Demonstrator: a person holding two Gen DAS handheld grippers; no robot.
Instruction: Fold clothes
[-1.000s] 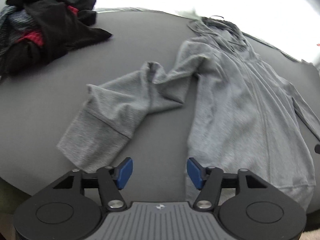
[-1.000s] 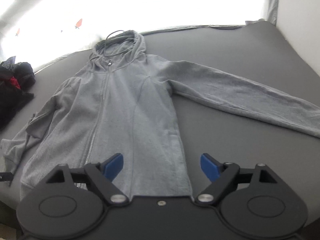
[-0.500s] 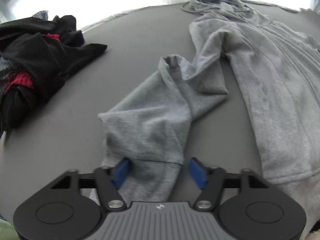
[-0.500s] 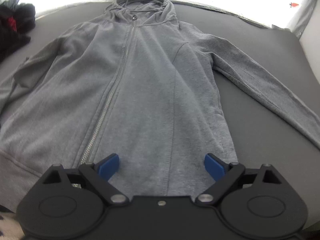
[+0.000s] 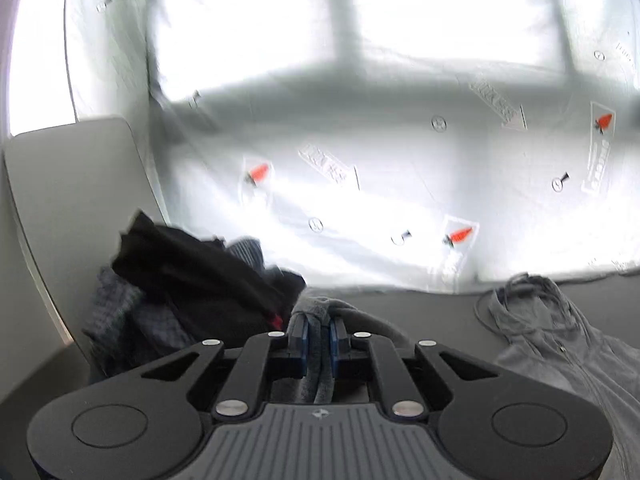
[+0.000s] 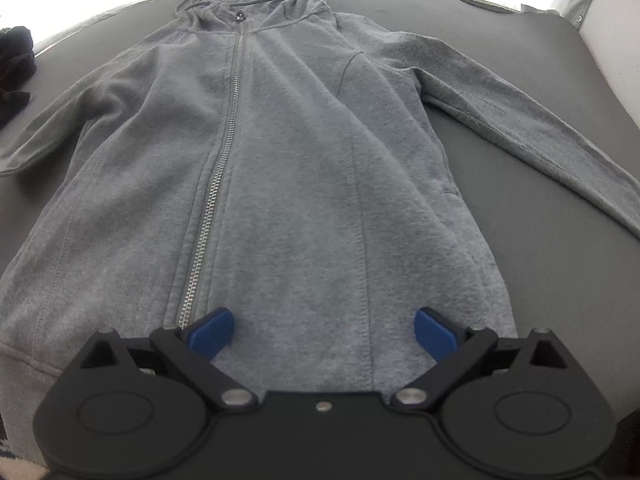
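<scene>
A: Left wrist view, left to right. Pile of dark clothes [image 5: 188, 296], black and checked fabric, crumpled, with a red scrap showing, heaped at the left on the dark grey counter [image 5: 432, 312]. Behind it, a white translucent sheet [image 5: 360, 140] printed with small red marks.

B: State of the left hand-held gripper [image 5: 319, 334]?

A: Jaws have just been closing. The blue pads are now clenched on a bunched fold of grey knit, the cuff end of the hoodie sleeve [image 5: 320, 320], which is raised off the counter. Further right lies the hood [image 5: 532, 300] with its drawcord.

B: Right wrist view?

A: Grey zip hoodie [image 6: 280, 168], soft fleece-like knit, flat on the counter [image 6: 520, 40], front side up. Its long axis runs from the hem, nearest the camera, to the hood at the far edge. The metal zipper [image 6: 224, 152] is closed along that axis. One sleeve [image 6: 540, 128] stretches out straight towards the right.

B: And the right hand-held gripper [image 6: 324, 330]?

A: Jaws have just been opening. They stand released and wide above the hem, with hoodie fabric below the gap and the pads not pressing on it.
</scene>
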